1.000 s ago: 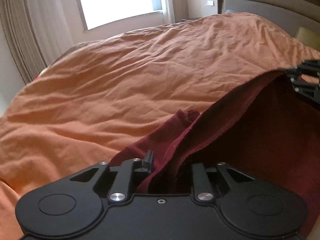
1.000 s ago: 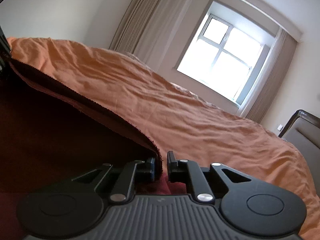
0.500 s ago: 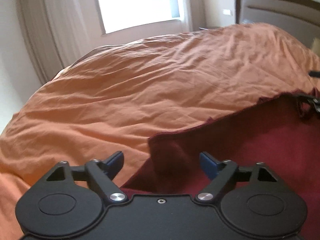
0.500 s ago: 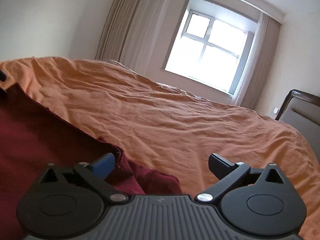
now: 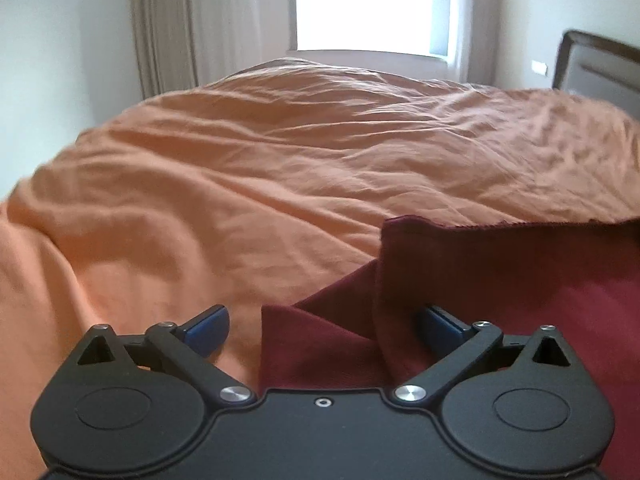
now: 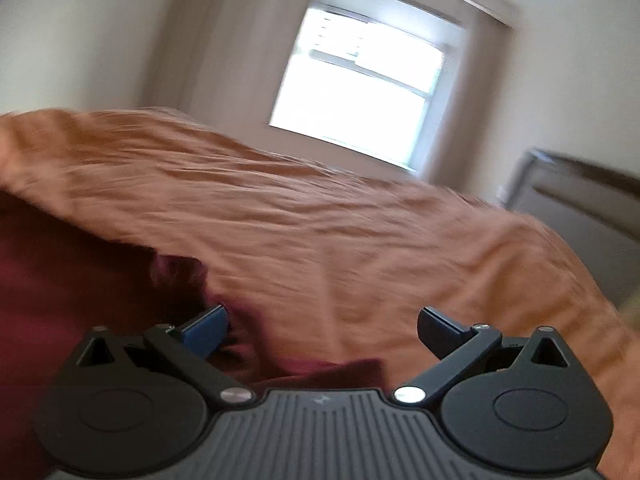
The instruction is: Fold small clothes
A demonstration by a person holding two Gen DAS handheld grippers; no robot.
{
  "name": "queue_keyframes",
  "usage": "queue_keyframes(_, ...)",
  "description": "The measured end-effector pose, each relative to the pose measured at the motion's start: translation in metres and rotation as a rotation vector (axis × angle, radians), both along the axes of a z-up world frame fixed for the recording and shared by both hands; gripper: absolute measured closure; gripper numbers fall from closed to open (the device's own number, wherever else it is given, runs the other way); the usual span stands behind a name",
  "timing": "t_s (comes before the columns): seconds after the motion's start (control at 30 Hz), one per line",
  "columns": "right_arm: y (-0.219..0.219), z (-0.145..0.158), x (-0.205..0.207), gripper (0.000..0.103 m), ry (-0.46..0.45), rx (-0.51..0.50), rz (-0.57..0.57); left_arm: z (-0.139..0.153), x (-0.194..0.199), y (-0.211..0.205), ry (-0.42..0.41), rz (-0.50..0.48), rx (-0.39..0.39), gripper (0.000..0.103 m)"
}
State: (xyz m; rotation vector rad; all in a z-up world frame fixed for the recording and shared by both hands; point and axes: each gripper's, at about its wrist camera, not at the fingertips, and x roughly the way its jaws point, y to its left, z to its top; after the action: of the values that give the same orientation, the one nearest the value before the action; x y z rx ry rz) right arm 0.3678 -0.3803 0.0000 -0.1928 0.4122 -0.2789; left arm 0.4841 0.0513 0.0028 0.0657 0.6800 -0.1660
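Maroon garment [image 5: 500,280] lies on the bed [image 5: 280,168]; we spread both claws, left claw [image 5: 324,326] and right claw [image 6: 322,326], empty, so the fold rests.

- The dark red garment [image 5: 500,280] is soft matt cloth with a raw, slightly frayed edge.
- The orange bedspread [image 5: 280,168] is matt woven cloth, creased all over.
- The left gripper [image 5: 322,326] has a smooth matt black plastic body, shiny metal pivot pins and blue pads [image 5: 208,326].
- The right gripper [image 6: 322,326] has a ribbed grey plastic housing.
- The curtain [image 5: 168,28] is pale pleated fabric.
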Motion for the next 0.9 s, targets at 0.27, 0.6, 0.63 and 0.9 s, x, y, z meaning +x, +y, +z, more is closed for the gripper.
queue_keyframes(0.27,-0.039,-0.008,-0.007,0.0,-0.004,0.181,-0.178,-0.006,-0.005,0.003,-0.021,0.018,-0.026,0.0)
queue_keyframes(0.6,-0.013,0.024,-0.068,0.0,-0.125,0.136,-0.035,0.022,-0.041,0.026,-0.133,0.054,-0.169,0.001)
queue_keyframes(0.63,-0.006,0.024,-0.071,0.0,-0.113,0.138,-0.003,0.024,-0.046,0.029,-0.142,0.068,-0.181,0.001)
queue_keyframes(0.9,0.013,-0.022,-0.075,0.0,0.036,0.188,0.037,0.011,-0.085,0.049,-0.162,0.128,-0.254,0.001)
